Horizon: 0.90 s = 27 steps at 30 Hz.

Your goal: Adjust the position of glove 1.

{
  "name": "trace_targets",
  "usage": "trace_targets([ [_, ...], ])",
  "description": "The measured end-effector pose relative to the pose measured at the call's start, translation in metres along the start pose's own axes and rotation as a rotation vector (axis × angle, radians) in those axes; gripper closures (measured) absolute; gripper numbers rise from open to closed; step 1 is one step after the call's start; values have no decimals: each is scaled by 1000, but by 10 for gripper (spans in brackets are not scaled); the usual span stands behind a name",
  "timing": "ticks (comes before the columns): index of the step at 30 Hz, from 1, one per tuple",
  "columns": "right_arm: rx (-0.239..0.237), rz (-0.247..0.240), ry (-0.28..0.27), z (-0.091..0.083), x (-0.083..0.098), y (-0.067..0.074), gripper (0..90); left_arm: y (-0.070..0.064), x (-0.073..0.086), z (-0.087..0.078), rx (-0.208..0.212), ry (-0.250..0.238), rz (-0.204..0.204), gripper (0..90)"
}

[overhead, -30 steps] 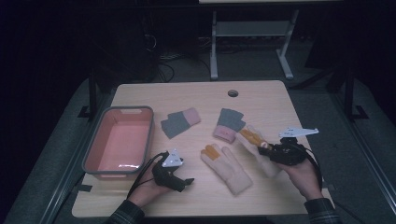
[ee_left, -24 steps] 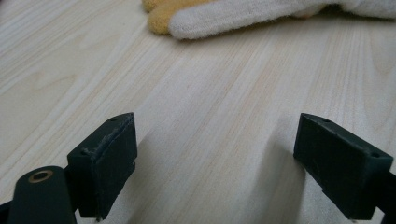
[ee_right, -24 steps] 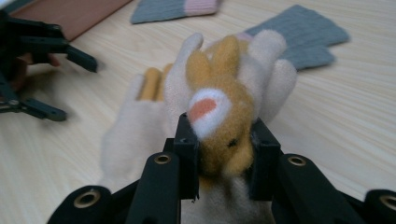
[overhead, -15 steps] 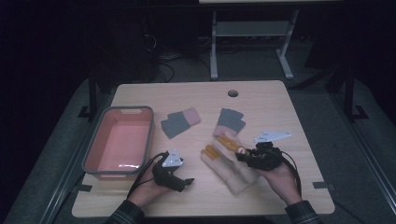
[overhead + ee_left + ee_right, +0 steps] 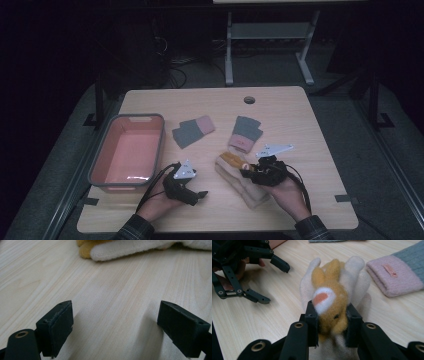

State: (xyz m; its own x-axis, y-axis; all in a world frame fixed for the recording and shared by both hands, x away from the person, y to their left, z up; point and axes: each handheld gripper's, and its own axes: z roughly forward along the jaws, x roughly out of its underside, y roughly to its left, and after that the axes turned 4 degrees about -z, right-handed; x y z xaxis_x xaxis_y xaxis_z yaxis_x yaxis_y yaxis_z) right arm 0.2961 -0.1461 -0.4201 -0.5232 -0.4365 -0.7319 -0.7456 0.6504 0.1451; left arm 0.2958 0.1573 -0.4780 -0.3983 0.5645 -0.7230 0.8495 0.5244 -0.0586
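A fuzzy yellow glove [image 5: 329, 297] with a white and orange patch lies on top of a cream glove [image 5: 354, 272]. My right gripper [image 5: 331, 326] is shut on the yellow glove's near end, both pads pressing its sides. In the high view that right gripper [image 5: 245, 171] sits over the cream glove [image 5: 247, 192], with the yellow glove [image 5: 230, 159] sticking out toward the far left. My left gripper [image 5: 197, 196] rests on the table to the left, open with nothing between its jaws. In its own view the left gripper [image 5: 115, 327] frames bare wood, the cream glove [image 5: 140, 248] just beyond.
A pink bin [image 5: 100, 165] with a grey rim stands at the table's left. Two grey and pink mittens lie farther back, one [image 5: 192, 131] at the centre and one [image 5: 245, 134] just beyond the right gripper. A cable hole [image 5: 249, 100] is near the far edge.
My right gripper has moved left and a little nearer with the yellow glove, bringing it over the cream glove. The left gripper has stayed put.
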Motion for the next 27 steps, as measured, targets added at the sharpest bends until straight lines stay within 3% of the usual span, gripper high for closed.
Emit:
trace_targets([
  [14,12,2,80,19,6,2,666,0,0,0,-1,1,1,127],
  [16,8,10,90,21,7,2,621,0,0,0,-1,1,1,127],
  [21,35,-4,84,21,8,3,410,0,0,0,0,3,1,127],
  [27,52,-15,28,3,8,-4,322,0,0,0,0,3,1,126],
])
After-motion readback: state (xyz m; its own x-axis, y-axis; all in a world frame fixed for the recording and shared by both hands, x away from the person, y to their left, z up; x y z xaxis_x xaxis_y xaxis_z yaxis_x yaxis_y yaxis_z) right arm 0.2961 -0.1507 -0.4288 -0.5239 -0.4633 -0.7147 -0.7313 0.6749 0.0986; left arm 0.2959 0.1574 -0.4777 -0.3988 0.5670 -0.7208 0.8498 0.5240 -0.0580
